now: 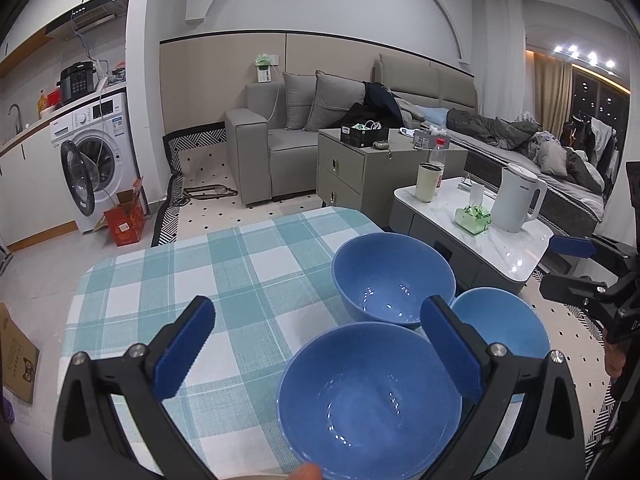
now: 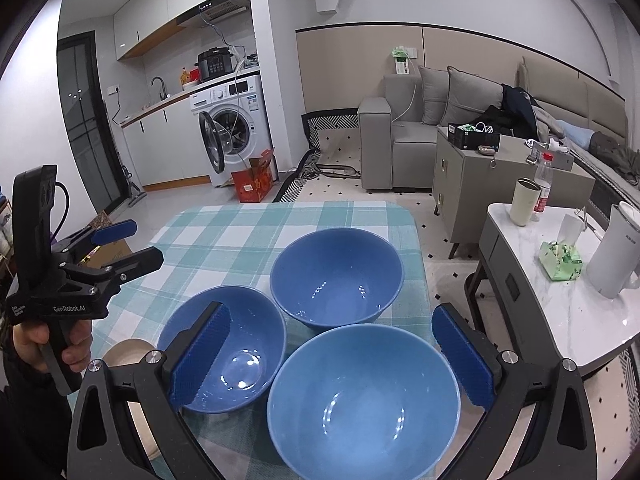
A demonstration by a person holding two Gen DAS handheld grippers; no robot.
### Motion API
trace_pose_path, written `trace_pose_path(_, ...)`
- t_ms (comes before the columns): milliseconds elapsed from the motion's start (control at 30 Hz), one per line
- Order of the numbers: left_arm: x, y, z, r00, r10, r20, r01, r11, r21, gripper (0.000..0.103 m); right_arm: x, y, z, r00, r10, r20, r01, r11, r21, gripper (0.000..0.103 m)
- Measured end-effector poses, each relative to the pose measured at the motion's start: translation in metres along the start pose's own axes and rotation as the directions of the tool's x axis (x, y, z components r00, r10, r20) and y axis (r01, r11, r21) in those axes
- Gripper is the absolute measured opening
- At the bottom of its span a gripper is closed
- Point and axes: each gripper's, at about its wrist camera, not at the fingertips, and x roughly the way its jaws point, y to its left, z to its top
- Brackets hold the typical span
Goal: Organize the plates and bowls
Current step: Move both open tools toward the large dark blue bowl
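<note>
Three glossy blue ceramic bowls on my desk, all empty, both grippers holding nothing.

I count 3: the far bowl (image 2: 336, 278), the near-left bowl (image 2: 224, 348) and the near-right bowl (image 2: 364, 400), clustered close on the teal-and-white checked tablecloth (image 2: 224, 236) at the desk's right side. My left gripper (image 1: 316, 344) has jaws wide apart over the cloth; my right gripper (image 2: 332, 356) has jaws apart above the two near bowls. A beige round object (image 2: 126, 354) peeks beside the near-left bowl; can't tell what.
</note>
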Motion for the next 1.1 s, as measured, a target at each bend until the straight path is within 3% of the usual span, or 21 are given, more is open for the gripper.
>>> trace_pose_path(633, 0.056, 0.004, 0.018, 0.998, -0.017, -0.055, 0.017, 1.000, -0.009, 0.103, 0.048, -0.038, 0.016, 0.998, -0.022, -0.052, 0.025, 0.997, 0.068, 0.102)
trace_pose_path(1100, 0.100, -0.004, 0.022, 0.986, -0.060, -0.159, 0.061, 0.998, 0.006, 0.103, 0.094, -0.058, 0.020, 0.987, 0.055, -0.153, -0.032, 0.989, 0.148, 0.102)
